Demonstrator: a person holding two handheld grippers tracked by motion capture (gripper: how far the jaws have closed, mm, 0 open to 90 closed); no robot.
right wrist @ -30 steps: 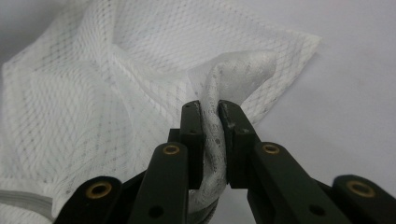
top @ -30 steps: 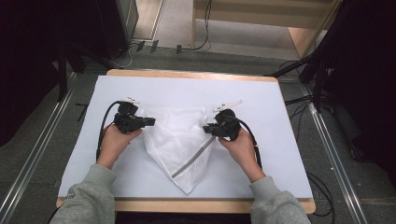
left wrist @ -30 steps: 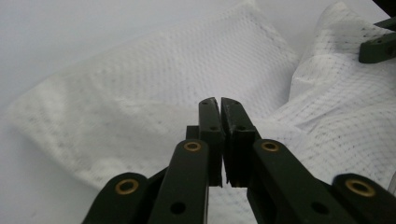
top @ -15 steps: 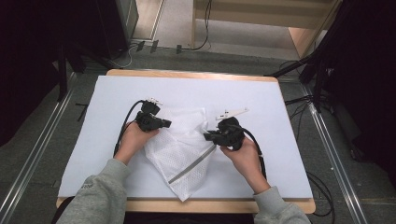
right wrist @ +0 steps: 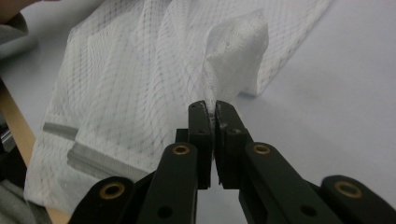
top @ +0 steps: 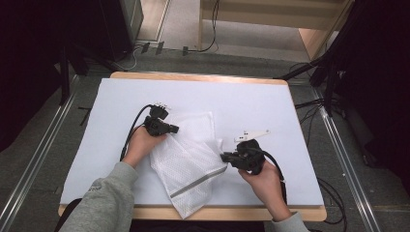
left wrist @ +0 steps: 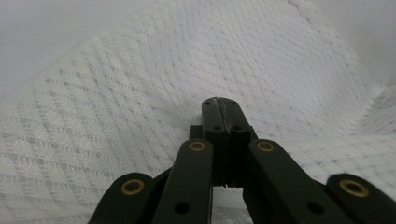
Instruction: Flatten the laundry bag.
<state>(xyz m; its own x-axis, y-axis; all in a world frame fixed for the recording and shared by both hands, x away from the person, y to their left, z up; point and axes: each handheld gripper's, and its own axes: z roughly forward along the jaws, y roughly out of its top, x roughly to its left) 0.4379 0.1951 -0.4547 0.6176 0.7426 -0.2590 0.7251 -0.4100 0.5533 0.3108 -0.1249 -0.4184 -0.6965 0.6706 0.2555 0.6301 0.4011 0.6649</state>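
Two grippers clamped on white mesh laundry bag (top: 188, 154), frame centre: left gripper (top: 170, 128), right gripper (right wrist: 211, 112). Light, limp, likely best pinched at edges.

No readable text, label, brand, number or sign anywhere. Checked the white mesh bag (top: 186, 162): plain weave, grey zipper strip along its near edge, no tag or print legible. White table cover (top: 270, 104) around the bag: blank. Black gripper bodies either side of the bag: no legible markings; brass rivets on the jaw links carry no lettering. Floor and furniture beyond the far edge of the table cover: too dark and small to make out any writing.
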